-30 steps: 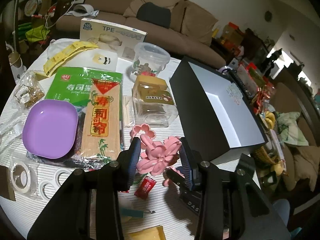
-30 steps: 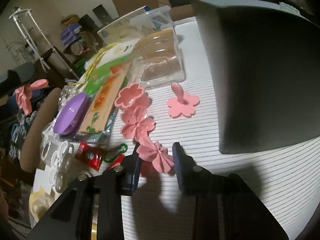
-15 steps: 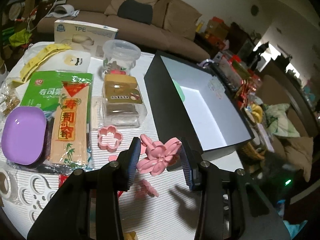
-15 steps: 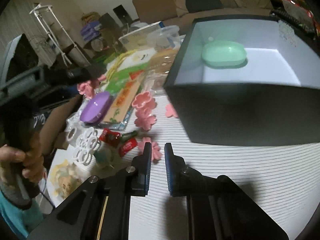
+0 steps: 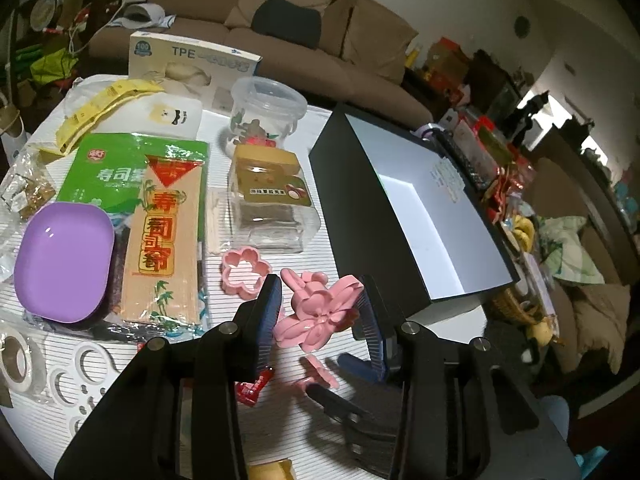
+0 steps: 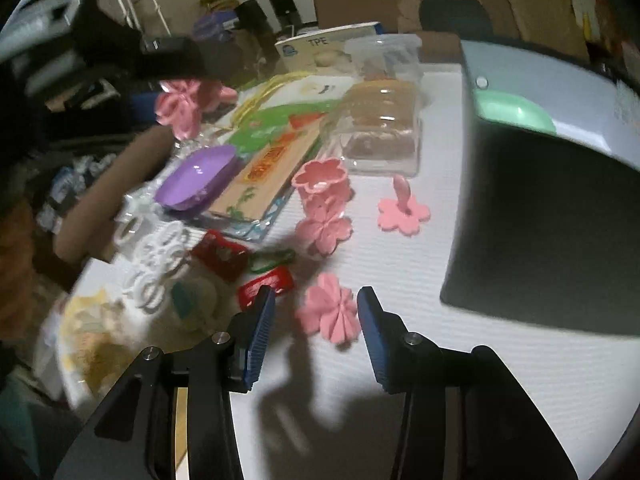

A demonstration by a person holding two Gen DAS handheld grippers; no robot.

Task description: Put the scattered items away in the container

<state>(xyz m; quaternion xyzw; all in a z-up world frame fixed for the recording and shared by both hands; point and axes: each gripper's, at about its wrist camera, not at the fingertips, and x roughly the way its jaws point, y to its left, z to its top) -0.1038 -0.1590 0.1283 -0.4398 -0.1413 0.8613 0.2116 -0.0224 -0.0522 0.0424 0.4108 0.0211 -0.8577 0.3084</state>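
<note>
At twelve o'clock just ahead of the right gripper [image 6: 316, 320], whose empty jaws are opening, a pink flower mould [image 6: 330, 312] lies on the table, while the left gripper [image 5: 320, 312] clamps another flower mould [image 5: 318, 316] beside the black box [image 5: 360, 216] at two o'clock.

Left wrist view: steeply down along its fingers onto the striped table [image 5: 280, 416], close, black box [image 5: 352, 216] at right. Right wrist view: lower, nearer. Both share box, purple dish [image 5: 64, 260] [image 6: 196, 178] and clear jar [image 5: 266, 110]
</note>
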